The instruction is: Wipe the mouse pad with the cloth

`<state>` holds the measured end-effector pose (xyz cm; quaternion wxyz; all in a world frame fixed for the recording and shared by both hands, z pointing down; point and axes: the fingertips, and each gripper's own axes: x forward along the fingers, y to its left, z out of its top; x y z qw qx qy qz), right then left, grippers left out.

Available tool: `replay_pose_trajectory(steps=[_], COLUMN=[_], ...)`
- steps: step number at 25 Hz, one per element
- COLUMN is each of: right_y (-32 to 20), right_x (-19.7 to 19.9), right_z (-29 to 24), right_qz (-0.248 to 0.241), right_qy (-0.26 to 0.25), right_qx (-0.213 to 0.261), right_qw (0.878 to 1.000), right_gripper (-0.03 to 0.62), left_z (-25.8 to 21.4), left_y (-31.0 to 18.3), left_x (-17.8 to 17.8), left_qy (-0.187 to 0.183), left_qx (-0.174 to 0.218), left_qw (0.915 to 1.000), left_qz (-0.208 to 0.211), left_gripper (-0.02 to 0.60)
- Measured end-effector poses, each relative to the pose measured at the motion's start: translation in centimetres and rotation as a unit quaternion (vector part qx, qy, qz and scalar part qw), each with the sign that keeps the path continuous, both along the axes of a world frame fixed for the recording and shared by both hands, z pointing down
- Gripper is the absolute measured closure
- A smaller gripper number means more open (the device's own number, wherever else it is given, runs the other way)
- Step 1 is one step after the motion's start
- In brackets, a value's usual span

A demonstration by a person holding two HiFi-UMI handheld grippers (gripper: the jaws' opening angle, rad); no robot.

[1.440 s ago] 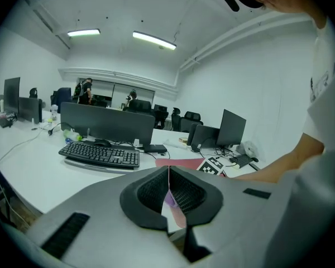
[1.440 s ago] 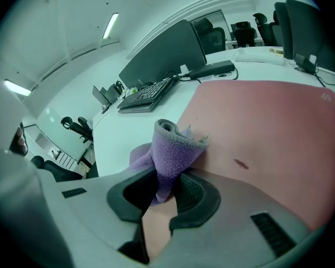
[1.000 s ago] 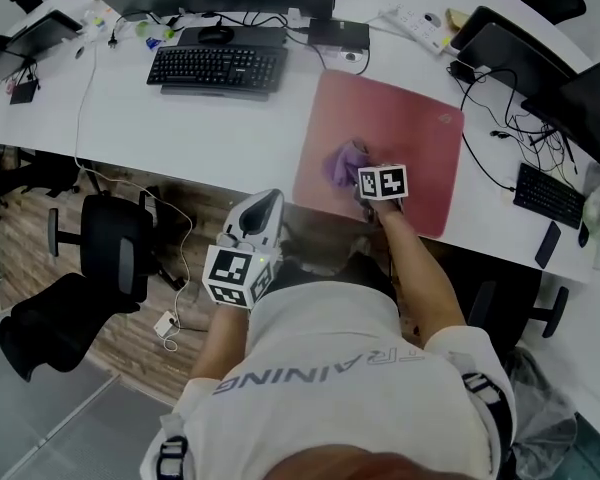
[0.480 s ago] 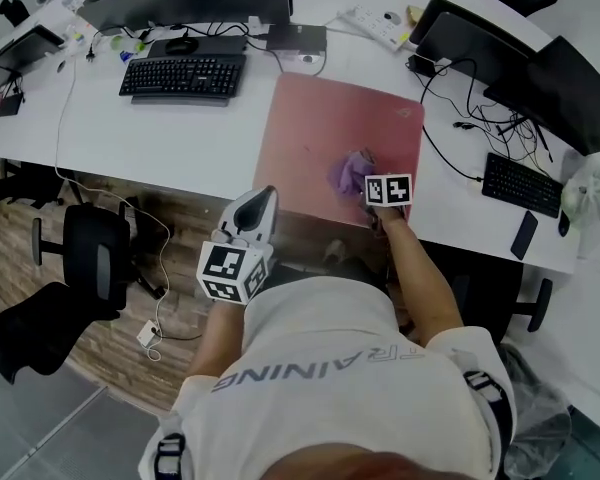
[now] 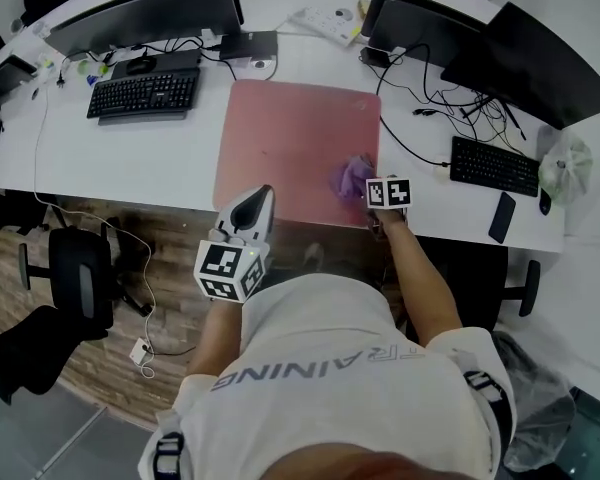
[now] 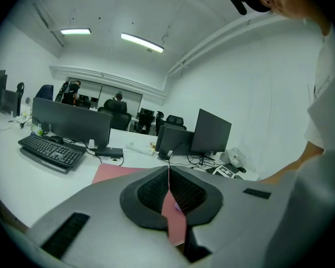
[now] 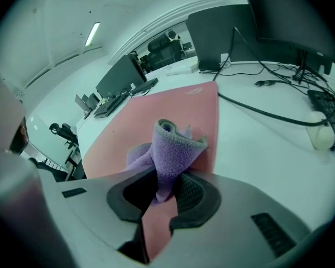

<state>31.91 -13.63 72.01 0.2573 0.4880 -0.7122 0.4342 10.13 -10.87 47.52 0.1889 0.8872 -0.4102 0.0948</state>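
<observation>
The white desk (image 5: pixel 130 158) runs left to right in front of me, and the pink mouse pad (image 5: pixel 280 138) lies flat on it with its near edge along the desk's near edge. It sits between the black keyboard (image 5: pixel 145 93) to the left and a second keyboard (image 5: pixel 493 166) to the right. The pad looks close to square, so I cannot name a long axis; its edges run parallel to the desk's. A small mark sits at its far right corner.

A second ago my right gripper (image 7: pixel 161 187) was working the near part of the pad left of its middle. Since then it has travelled right along that near strip, and it now sits by the pad's near right corner. Its jaws pinch the purple cloth (image 5: pixel 350 178) low down. The cloth lies on the pad's near right part, just inside the right edge.

My left gripper (image 6: pixel 168 190) has stayed off the desk, close to my body and nearer than the pad's near edge. Its jaws are pressed together with nothing between them, and its tip points toward the pad.

The cloth is bunched. A thick rolled fold stands up out of the right jaws and leans away from me toward the far side, and a looser flap spreads left onto the pad.
</observation>
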Motion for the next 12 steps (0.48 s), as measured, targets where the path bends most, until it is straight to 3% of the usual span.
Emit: replay_pose_trajectory(steps=[6, 12], right_y=[2.1, 3.5], right_x=[6.3, 10.5], right_z=[0.1, 0.5], right_qz=[0.049, 0.088], right_qy=[0.013, 0.035], right_qx=[-0.004, -0.009], right_qw=[0.999, 0.995], right_gripper=[0.505, 0.505], left_z=[0.2, 0.3], left_y=[0.5, 0.9], left_x=[2.9, 3.5], left_qy=[0.006, 0.002], left_qx=[0.002, -0.001], left_qw=[0.9997, 0.9996], left_qz=[0.022, 0.028], left_gripper=[0.549, 0.549])
